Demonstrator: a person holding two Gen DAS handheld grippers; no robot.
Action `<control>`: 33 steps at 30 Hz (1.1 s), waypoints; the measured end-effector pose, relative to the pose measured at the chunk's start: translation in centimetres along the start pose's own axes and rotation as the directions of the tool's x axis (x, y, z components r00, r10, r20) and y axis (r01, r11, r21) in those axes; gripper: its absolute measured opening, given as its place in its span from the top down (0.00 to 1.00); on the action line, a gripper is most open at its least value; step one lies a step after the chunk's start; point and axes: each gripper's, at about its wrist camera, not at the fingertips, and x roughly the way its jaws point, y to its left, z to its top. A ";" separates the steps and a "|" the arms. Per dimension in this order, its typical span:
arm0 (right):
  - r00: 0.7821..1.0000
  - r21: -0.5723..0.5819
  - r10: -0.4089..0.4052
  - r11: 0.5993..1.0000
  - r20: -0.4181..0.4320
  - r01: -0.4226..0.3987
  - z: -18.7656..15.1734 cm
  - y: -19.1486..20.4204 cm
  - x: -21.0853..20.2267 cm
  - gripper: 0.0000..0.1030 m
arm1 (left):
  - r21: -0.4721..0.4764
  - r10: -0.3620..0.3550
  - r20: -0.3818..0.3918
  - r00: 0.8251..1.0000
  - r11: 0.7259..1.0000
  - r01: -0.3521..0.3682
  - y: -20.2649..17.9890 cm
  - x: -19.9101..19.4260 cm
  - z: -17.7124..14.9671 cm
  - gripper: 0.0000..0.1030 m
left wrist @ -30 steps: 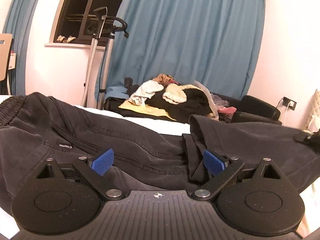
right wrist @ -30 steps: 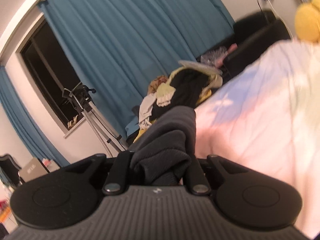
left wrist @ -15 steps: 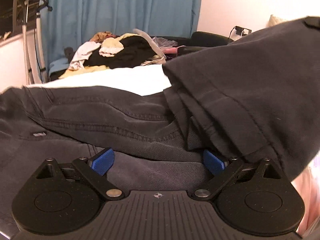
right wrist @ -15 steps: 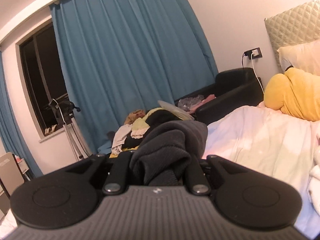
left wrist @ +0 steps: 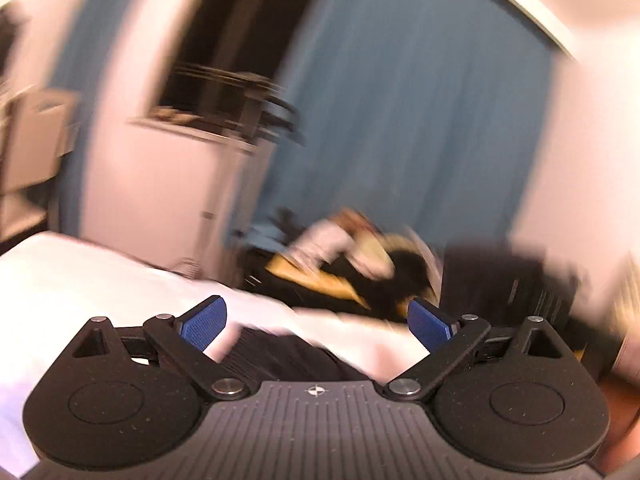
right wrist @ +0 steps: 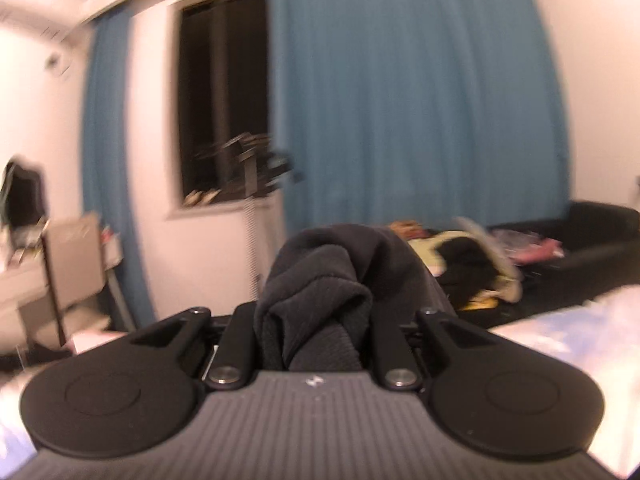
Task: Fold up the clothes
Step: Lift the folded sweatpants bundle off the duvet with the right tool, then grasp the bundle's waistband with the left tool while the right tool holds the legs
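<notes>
The left gripper has lifted clear of the dark trousers that a second ago filled its view. Its blue pads stand wide apart with nothing between them, and only a dark strip of the garment shows just below them on the white bed. The right gripper has rolled level, jaws closed tight on a bunched fold of the same dark cloth, which rises above the fingers. One end is carried, the other apparently released, so the fold looks mid-way. Beyond the bed, an unsorted clothes pile lies before the blue curtain; the left view is heavily blurred.
</notes>
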 end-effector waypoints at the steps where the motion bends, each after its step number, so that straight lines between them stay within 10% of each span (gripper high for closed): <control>1: 1.000 -0.027 0.026 0.999 -0.015 -0.026 -0.7 2.2 1.2 0.84 | -0.056 0.031 0.034 0.999 0.998 -0.029 1.8 -0.3 0.7 0.05; 7: 0.976 -0.183 0.115 0.972 -0.185 -0.149 -9.4 12.6 9.0 0.83 | -0.300 0.257 0.134 0.957 0.931 -0.208 9.3 0.4 0.7 0.05; 14: 0.956 -0.308 0.156 0.923 -0.249 -0.231 -14.0 16.4 10.8 0.63 | -0.255 0.227 0.122 0.966 0.948 -0.191 10.4 4.1 -0.1 0.05; 23: 0.864 -0.320 0.376 0.817 -0.335 -0.480 -9.3 11.5 2.6 0.36 | -0.167 0.062 0.139 0.988 0.985 -0.038 8.0 3.5 -1.6 0.05; 33: 0.912 -0.316 0.256 0.879 -0.322 -0.358 -9.5 -1.4 -6.0 0.35 | -0.238 -0.090 0.009 0.996 0.967 0.089 5.1 2.7 -3.3 0.06</control>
